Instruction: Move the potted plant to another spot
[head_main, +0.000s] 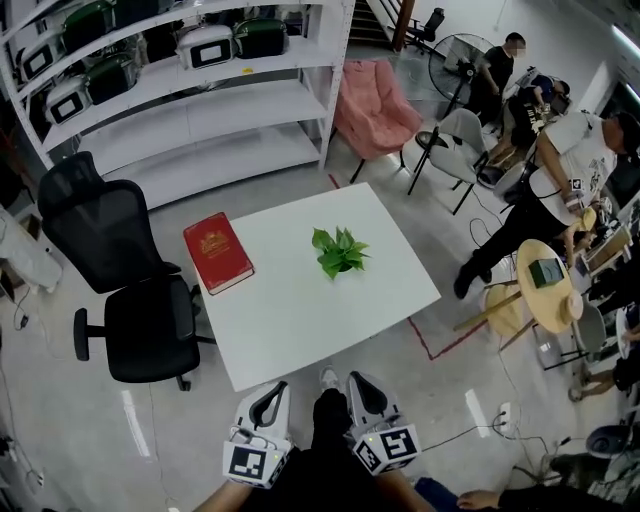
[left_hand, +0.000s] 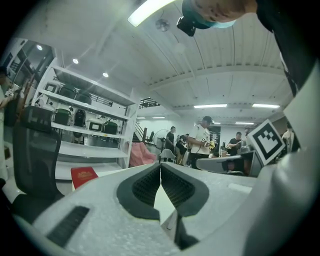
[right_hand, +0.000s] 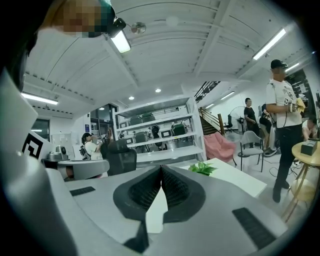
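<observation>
a square, smooth white tabletop (head_main: 300, 320) is sitting in an open workroom. the potted plant (head_main: 340, 252), a small cluster of glossy, pointed green leaves hiding its pot, is standing near the tabletop's middle, a little toward the right. a thick red hardback book (head_main: 217, 252) with a gold emblem is lying flat by the left edge, well apart from the plant. the left gripper (head_main: 272, 393) and right gripper (head_main: 360, 386), both pale grey speckled plastic with ribbed black pads (left_hand: 147, 187), are hovering side by side short of the near edge. each has its jaws pressed together at the tips, gripping nothing. a black mesh office chair (head_main: 120, 270) is standing beside the tabletop's left.
</observation>
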